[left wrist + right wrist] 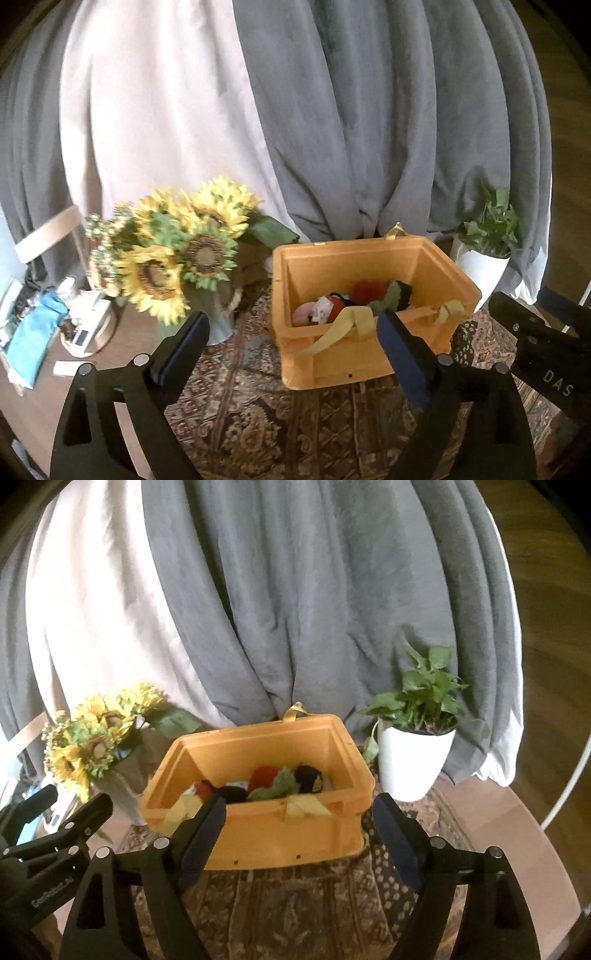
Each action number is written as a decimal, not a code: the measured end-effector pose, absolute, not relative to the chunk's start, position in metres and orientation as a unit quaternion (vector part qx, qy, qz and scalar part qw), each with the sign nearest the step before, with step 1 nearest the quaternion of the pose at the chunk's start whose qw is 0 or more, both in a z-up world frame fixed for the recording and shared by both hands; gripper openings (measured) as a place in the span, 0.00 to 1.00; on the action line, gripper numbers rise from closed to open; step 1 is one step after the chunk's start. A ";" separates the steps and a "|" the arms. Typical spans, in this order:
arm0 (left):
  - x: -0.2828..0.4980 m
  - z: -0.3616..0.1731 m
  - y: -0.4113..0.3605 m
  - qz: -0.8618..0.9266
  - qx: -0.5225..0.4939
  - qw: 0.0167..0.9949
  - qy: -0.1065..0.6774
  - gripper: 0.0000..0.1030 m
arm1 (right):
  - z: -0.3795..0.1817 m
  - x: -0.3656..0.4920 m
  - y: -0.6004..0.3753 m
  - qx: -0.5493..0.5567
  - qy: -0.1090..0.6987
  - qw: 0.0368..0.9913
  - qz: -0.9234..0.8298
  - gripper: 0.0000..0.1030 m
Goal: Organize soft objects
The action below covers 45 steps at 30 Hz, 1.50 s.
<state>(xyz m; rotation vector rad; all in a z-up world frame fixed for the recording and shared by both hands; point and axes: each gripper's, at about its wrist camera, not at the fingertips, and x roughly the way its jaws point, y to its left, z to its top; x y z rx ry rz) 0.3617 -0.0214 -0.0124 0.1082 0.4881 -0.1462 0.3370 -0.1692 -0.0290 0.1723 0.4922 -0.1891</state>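
An orange bin (334, 360) stands on a patterned cloth, just ahead of both grippers; it also shows in the right wrist view (280, 836). Inside lie several soft toys: a red one (367, 290) (263, 775), a green one (391, 297) (277, 786), a black one (308, 777) and a pink one (304, 312). Yellow ribbons (354, 321) hang over its near rim. My left gripper (291, 325) is open and empty in front of the bin. My right gripper (299, 808) is open and empty, its fingers either side of the bin's near wall.
A vase of sunflowers (177, 251) (92, 749) stands left of the bin. A white pot with a green plant (413, 760) (484, 266) stands right of it. Grey and white curtains (332, 110) hang behind. Clutter (33, 332) lies on the table at far left.
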 end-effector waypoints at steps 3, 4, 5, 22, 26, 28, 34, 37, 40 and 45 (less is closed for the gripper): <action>0.345 -0.009 -0.017 -0.061 0.061 0.969 0.230 0.98 | -0.027 0.320 -0.164 0.083 0.241 0.962 -0.095 0.80; 0.340 -0.008 -0.017 -0.059 0.062 0.970 0.227 0.99 | -0.027 0.315 -0.164 0.083 0.240 0.962 -0.096 0.80; 0.334 -0.008 -0.015 -0.055 0.063 0.971 0.224 1.00 | -0.027 0.311 -0.163 0.083 0.239 0.963 -0.095 0.80; 0.242 -0.004 -0.014 -0.029 0.045 0.977 0.209 1.00 | -0.020 0.227 -0.161 0.063 0.221 0.969 -0.088 0.87; 0.221 -0.004 -0.019 -0.028 0.039 0.977 0.210 1.00 | -0.020 0.204 -0.165 0.059 0.217 0.970 -0.087 0.87; 0.209 -0.004 -0.021 -0.029 0.037 0.977 0.208 1.00 | -0.019 0.193 -0.167 0.059 0.216 0.971 -0.085 0.87; 0.175 -0.004 -0.026 -0.025 0.039 0.978 0.202 1.00 | -0.018 0.158 -0.173 0.056 0.208 0.973 -0.084 0.87; 0.158 -0.004 -0.027 -0.025 0.039 0.979 0.201 1.00 | -0.018 0.141 -0.175 0.057 0.205 0.973 -0.084 0.87; 0.145 -0.005 -0.028 -0.028 0.038 0.979 0.201 1.00 | -0.018 0.126 -0.176 0.057 0.204 0.974 -0.084 0.87; 0.122 -0.005 -0.028 -0.032 0.035 0.979 0.198 1.00 | -0.018 0.104 -0.176 0.059 0.200 0.975 -0.083 0.87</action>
